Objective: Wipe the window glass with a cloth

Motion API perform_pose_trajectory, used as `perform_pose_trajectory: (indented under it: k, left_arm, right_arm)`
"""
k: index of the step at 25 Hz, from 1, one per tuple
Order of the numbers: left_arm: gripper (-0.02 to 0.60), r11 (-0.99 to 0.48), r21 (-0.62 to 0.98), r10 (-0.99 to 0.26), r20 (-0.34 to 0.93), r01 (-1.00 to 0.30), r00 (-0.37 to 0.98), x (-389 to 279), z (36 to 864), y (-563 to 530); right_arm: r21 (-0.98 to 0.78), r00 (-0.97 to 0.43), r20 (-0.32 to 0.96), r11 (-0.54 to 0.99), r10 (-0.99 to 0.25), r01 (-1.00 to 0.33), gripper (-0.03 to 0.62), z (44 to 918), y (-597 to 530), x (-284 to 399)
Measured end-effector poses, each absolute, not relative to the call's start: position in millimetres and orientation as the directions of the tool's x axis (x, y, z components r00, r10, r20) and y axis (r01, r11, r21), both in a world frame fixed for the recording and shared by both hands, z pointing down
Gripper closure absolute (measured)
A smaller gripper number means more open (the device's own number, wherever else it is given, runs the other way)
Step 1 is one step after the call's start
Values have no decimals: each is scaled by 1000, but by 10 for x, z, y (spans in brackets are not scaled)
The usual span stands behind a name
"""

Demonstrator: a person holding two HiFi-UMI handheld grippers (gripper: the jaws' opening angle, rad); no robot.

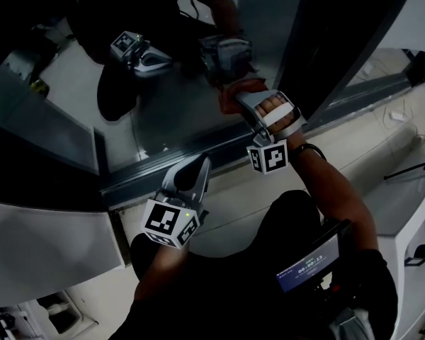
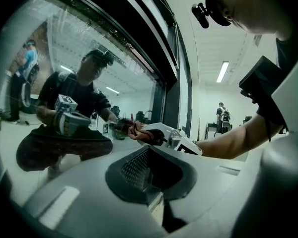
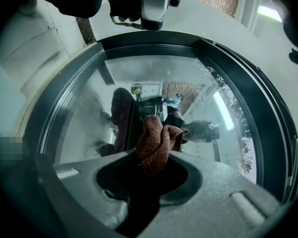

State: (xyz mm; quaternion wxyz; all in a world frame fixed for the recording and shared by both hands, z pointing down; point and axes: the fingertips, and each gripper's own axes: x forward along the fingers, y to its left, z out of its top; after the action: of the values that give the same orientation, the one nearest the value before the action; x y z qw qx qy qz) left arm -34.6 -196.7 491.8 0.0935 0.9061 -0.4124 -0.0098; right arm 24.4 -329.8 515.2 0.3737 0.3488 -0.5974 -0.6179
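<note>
The window glass is dark and mirrors the person and both grippers. My right gripper is shut on a reddish-brown cloth and presses it against the pane near the lower frame. In the right gripper view the cloth bunches up between the jaws of the right gripper, with the glass straight ahead. My left gripper is shut and holds nothing; it hovers by the bottom frame, left of and below the right one. The left gripper view shows the left gripper, the glass and the cloth.
A dark bottom window frame runs diagonally under the glass, and a dark vertical post stands to the right of the pane. A grey panel lies at the left. A small screen hangs at the person's waist.
</note>
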Motion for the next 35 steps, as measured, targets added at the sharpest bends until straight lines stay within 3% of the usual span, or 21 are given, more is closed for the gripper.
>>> perform_pose_trajectory:
  k: [17,20,28,35]
  left_arm:
    - [565,-657,163,-741,42,-736,671,-348,4861,-1891]
    - [565,-653,163,-744,43,-739,667,-381,4852,-1908]
    - [565,-652,159,-746,37,-741,665,-384,4783,-1929]
    - [565,-661,160,-738,36,-733,674,-312,4773,-1903]
  right_arm:
    - [959,-494,274,269,-825,84,520,4991,-3199,196]
    - [985,-519,156,175,-840,14,519,4466,-3104,250]
    - [940,-424,-333,-330,-842,-83,519,2600,-3066,794]
    - [871,-366,-450,-491,-814,21,520,1994,-3326,914]
